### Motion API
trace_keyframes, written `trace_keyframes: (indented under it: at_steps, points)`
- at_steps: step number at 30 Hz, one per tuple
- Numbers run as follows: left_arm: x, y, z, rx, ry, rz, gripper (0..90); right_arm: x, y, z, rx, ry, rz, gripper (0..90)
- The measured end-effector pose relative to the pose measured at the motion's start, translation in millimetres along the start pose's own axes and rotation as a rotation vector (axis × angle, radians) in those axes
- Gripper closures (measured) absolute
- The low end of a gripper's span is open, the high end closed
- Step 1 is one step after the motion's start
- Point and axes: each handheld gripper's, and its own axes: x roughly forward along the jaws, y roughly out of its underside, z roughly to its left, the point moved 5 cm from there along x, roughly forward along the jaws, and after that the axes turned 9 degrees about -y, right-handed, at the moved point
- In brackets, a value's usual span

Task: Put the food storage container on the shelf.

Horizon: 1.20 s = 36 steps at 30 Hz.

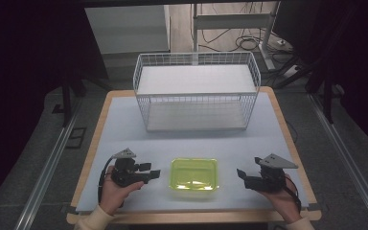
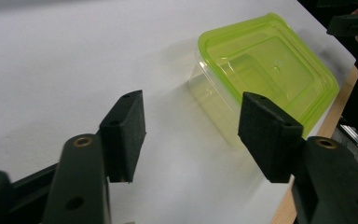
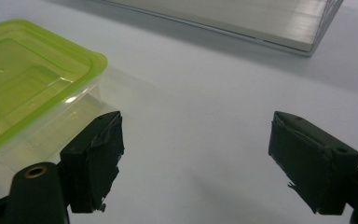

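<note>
Presently, L tool [image 1: 155, 173] sits at near-left of table [image 1: 124, 129], held in the person's left hand [image 1: 115, 191]; jaws released, apart, nothing btwn them, pointing right toward the container. In the left gripper view both pads [image 2: 123, 135] stand clear of the container wall. Container [image 1: 194, 174]: clear box w/ green lid [image 2: 270, 65], lid on, resting flat on table at near-centre, btwn the two tools, touching neither. Wire basket [image 1: 196, 91]: white, at far-centre of table, well apart from container. R tool [image 1: 242, 173] at near-right, held in right hand [image 1: 285, 199]; jaws released, wide apart, empty, pointing left; container just beside its left pad [image 3: 95, 161] in the right gripper view.
</note>
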Motion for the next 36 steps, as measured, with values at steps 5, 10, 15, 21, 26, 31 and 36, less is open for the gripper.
trace_keyframes:
  at_steps: [5,10,15,21,26,31,36]
  points:
    - [-0.4,0.3,0.1,-0.032,0.016,0.002,35.7,0.7,-0.4,7.8,0.027,-0.065,0.032,25.4]
    - [-1.5,-0.5,-4.6,-0.034,0.043,0.008,37.6,4.0,-2.8,21.5,0.102,-0.192,0.066,25.6]
    - [0.7,-1.5,-8.9,-0.048,0.062,0.016,37.5,8.1,-6.7,30.7,0.121,-0.253,0.077,26.5]
    - [3.6,-2.3,-8.7,-0.067,0.068,0.024,37.3,12.3,-11.9,34.1,0.156,-0.288,0.077,28.0]
    - [6.5,-4.1,-9.9,-0.093,0.093,0.024,37.2,17.6,-14.7,32.7,0.211,-0.312,0.078,28.9]
    - [14.5,-5.0,-12.3,-0.105,0.116,0.039,38.5,28.2,-16.7,34.9,0.233,-0.332,0.097,33.1]
    - [22.6,-7.8,-14.6,-0.126,0.13,0.05,39.6,41.8,-16.4,34.2,0.281,-0.359,0.115,36.8]
